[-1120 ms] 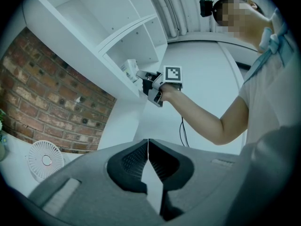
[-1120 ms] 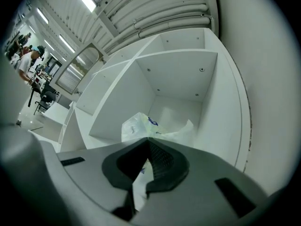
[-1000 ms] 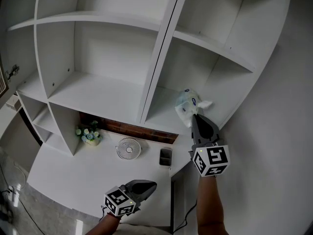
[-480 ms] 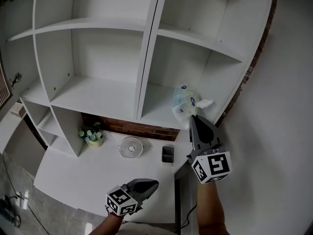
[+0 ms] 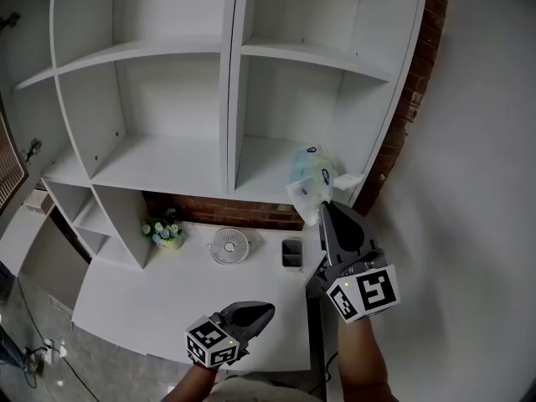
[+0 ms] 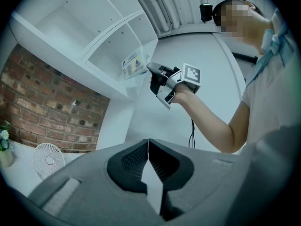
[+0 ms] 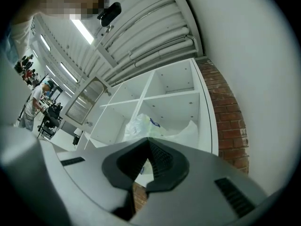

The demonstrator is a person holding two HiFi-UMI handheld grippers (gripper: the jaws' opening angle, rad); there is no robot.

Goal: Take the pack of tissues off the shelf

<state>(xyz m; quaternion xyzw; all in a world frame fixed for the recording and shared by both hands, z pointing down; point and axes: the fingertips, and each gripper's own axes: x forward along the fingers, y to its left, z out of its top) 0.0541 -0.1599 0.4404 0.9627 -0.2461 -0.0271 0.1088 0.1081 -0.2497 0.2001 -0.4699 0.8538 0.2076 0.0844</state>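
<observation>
The pack of tissues [image 5: 311, 174], a pale plastic pack with blue print, hangs at the front edge of the lower right shelf compartment [image 5: 255, 164]. My right gripper [image 5: 322, 209] is shut on the pack's near end and points slightly upward. In the right gripper view the pack [image 7: 143, 125] bulges just beyond the right gripper's [image 7: 149, 141] closed jaws. My left gripper [image 5: 266, 310] is low over the white desk, shut with nothing in it. The left gripper view shows its own left gripper [image 6: 148, 142] pressed together, and farther off the right gripper [image 6: 151, 68] holding the pack [image 6: 134, 63].
A white desk [image 5: 159, 300] below the shelves carries a small round fan [image 5: 229, 245], a pot of flowers [image 5: 167, 231] and a small dark box [image 5: 291, 252]. A brick strip [image 5: 406, 107] runs along the shelf unit's right side, beside a plain wall.
My right gripper has drawn back from the shelf with the tissue pack, which now hangs at the compartment's front edge. The left gripper has barely shifted.
</observation>
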